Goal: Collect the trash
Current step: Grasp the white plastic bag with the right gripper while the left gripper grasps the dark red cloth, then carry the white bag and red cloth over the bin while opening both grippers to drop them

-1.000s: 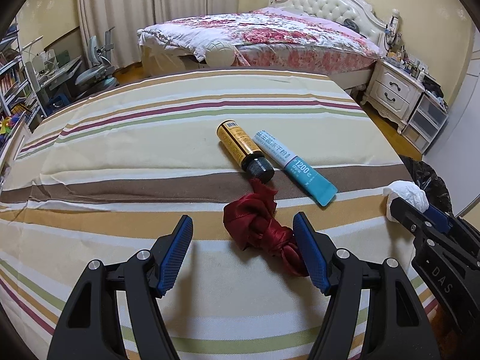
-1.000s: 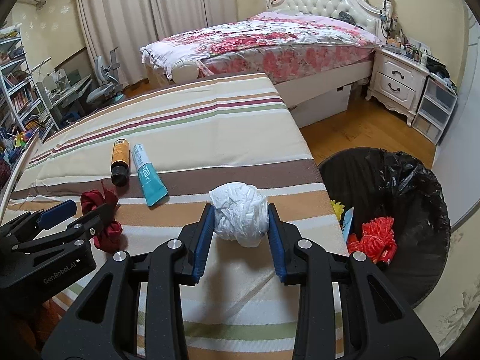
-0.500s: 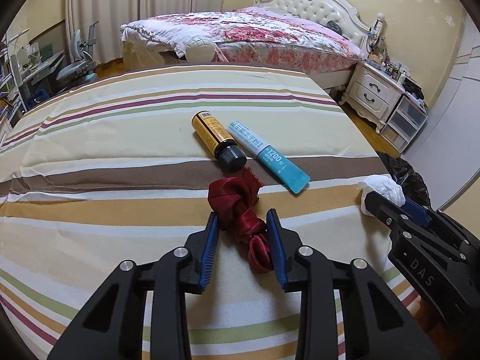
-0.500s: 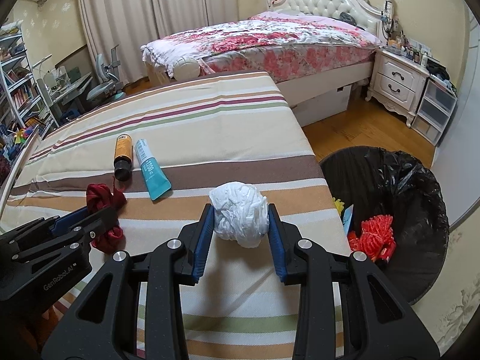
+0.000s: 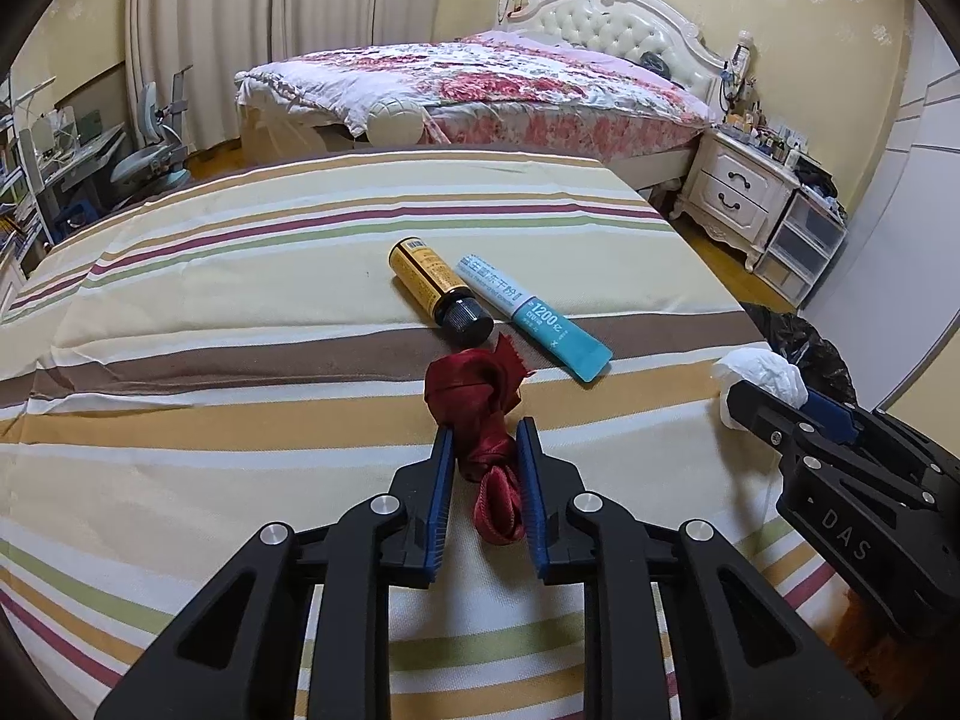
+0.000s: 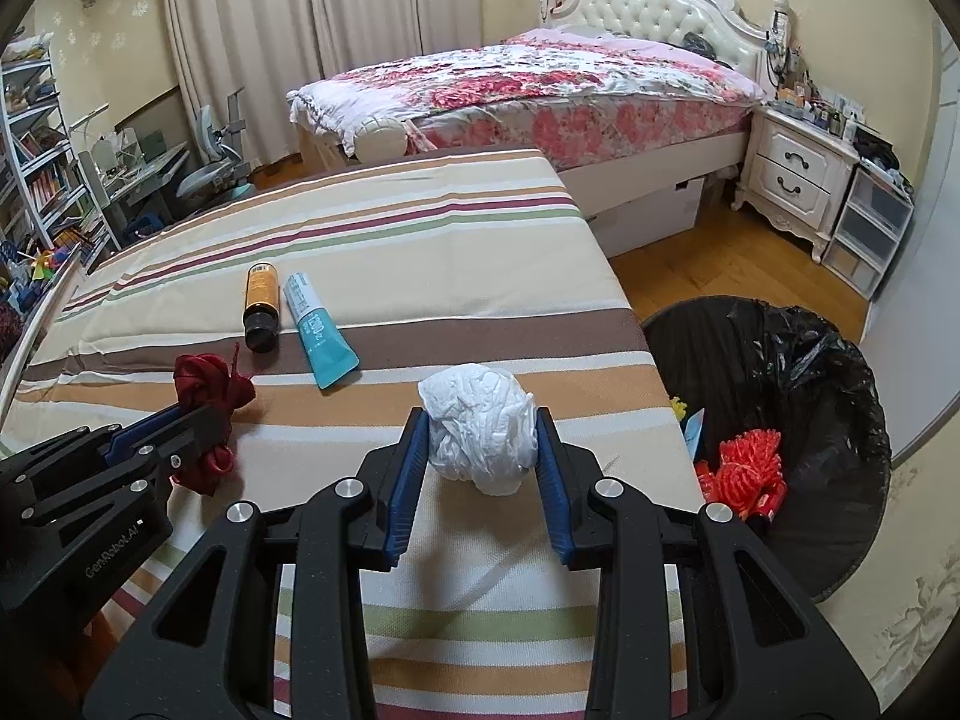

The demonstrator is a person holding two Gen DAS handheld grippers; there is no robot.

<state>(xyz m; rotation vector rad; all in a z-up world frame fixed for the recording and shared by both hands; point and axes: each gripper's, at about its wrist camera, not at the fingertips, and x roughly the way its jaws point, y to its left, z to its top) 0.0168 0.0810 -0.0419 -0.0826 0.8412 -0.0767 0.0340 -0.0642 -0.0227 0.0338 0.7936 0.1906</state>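
I had the left gripper (image 5: 483, 438) down on the striped bed (image 5: 240, 324), its jaws closing on the red ribbon (image 5: 474, 396); the blue pads (image 5: 443, 468) pressed the knotted cloth from both sides, with the ribbon's bow sticking out ahead of the tips. My right gripper (image 6: 483, 438) was clamped on the white paper wad (image 6: 480, 426), near the bed's right edge. A yellow bottle (image 5: 429, 285) and a teal tube (image 5: 534, 318) lay side by side just beyond the ribbon, the bottle's black cap nearly touching it. Off the bed's right side stood the black bin (image 6: 780, 372), with red netting (image 6: 747, 462) inside.
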